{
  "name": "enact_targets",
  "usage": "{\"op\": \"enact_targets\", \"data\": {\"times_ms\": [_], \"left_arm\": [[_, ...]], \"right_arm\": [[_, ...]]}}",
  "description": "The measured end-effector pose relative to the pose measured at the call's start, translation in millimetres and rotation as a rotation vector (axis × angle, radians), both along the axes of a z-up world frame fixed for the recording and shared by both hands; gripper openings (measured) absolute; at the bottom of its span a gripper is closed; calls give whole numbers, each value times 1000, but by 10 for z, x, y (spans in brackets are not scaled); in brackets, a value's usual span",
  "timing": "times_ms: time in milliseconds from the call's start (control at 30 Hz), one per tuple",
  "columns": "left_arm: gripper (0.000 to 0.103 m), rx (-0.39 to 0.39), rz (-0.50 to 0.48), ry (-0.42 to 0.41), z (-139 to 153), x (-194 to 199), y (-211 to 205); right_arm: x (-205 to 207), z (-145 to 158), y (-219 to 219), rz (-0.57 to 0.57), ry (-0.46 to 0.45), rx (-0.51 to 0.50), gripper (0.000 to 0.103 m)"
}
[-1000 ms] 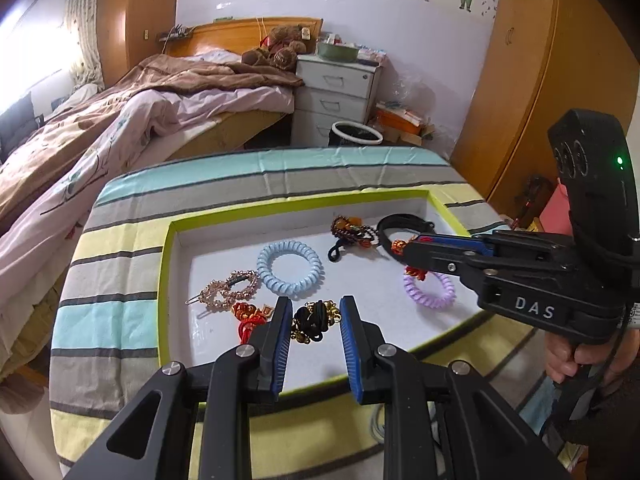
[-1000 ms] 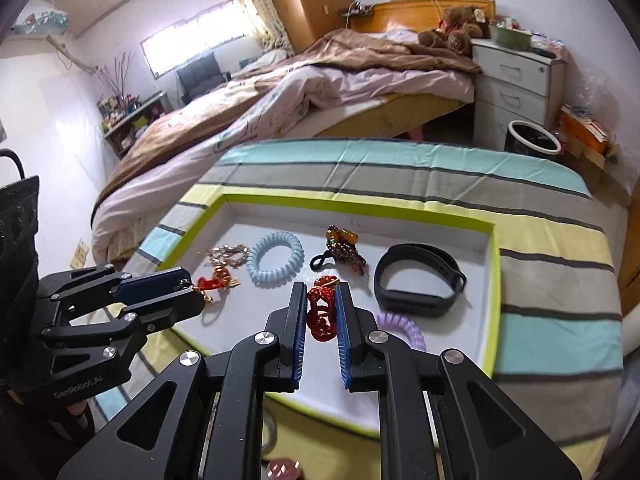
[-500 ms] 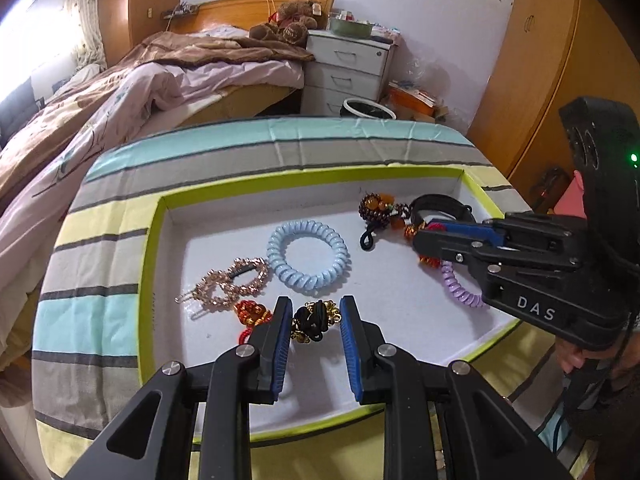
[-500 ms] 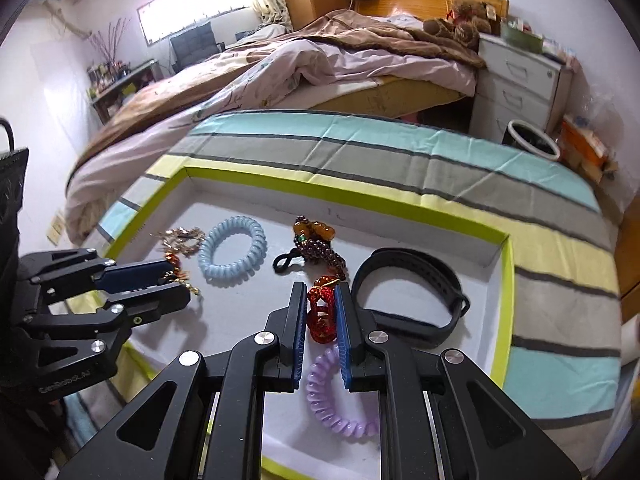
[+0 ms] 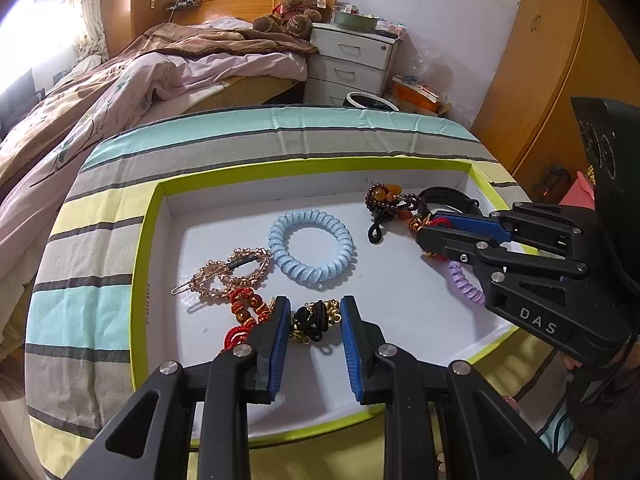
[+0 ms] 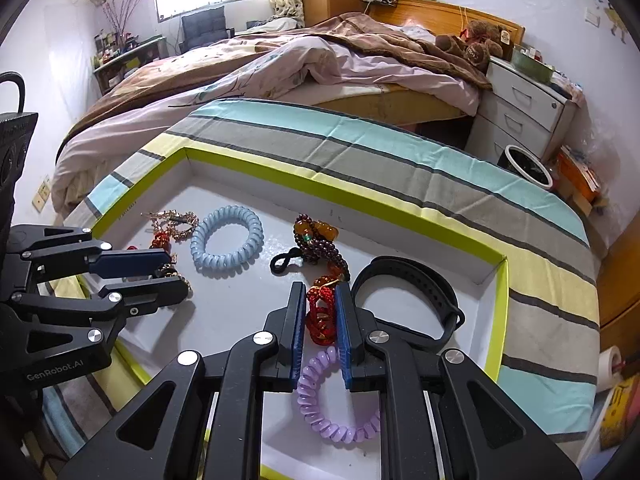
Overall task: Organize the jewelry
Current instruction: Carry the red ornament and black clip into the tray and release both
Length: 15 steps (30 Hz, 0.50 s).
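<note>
Inside a green-rimmed white tray (image 5: pixel 138 264): right gripper (image 6: pixel 321 312) clenched on a red knotted bracelet (image 6: pixel 320 316), light, limp, best held mid-loop. Left gripper (image 5: pixel 314 326) parted around a black-and-gold hair tie (image 5: pixel 316 320), soft, not visibly pinched.

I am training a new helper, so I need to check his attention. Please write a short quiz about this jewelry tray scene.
1. True or false: the right gripper is shut on the red knotted bracelet.
2. Which item lies partly under the right gripper? A. purple hair tie B. light blue hair tie C. gold hair clip
3. Fill in: the black wristband lies inside the tray, whose rim is ____.

Key: 1 true; 2 A; 3 green.
</note>
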<state>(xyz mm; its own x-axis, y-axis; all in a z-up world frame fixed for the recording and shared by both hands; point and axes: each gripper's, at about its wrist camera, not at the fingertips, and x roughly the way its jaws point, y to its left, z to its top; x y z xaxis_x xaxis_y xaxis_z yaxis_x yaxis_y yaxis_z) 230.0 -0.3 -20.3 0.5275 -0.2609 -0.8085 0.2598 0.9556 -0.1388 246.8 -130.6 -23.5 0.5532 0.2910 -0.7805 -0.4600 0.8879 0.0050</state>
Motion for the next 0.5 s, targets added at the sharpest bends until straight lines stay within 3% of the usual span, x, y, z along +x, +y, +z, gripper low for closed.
{"op": "enact_targets", "data": {"times_ms": [233,400,500], "left_arm": [[32,6,-1,-2,26,-26,-28],[33,1,-3,-3,49,-55,-30],[33,-4,-3,-1,66,-71,-29]], "right_arm": [[-11,18,-2,-4,2,13,18],[-20,52,-28,-3,6,42,36],[-25,73,-35,-12,6,51,36]]}}
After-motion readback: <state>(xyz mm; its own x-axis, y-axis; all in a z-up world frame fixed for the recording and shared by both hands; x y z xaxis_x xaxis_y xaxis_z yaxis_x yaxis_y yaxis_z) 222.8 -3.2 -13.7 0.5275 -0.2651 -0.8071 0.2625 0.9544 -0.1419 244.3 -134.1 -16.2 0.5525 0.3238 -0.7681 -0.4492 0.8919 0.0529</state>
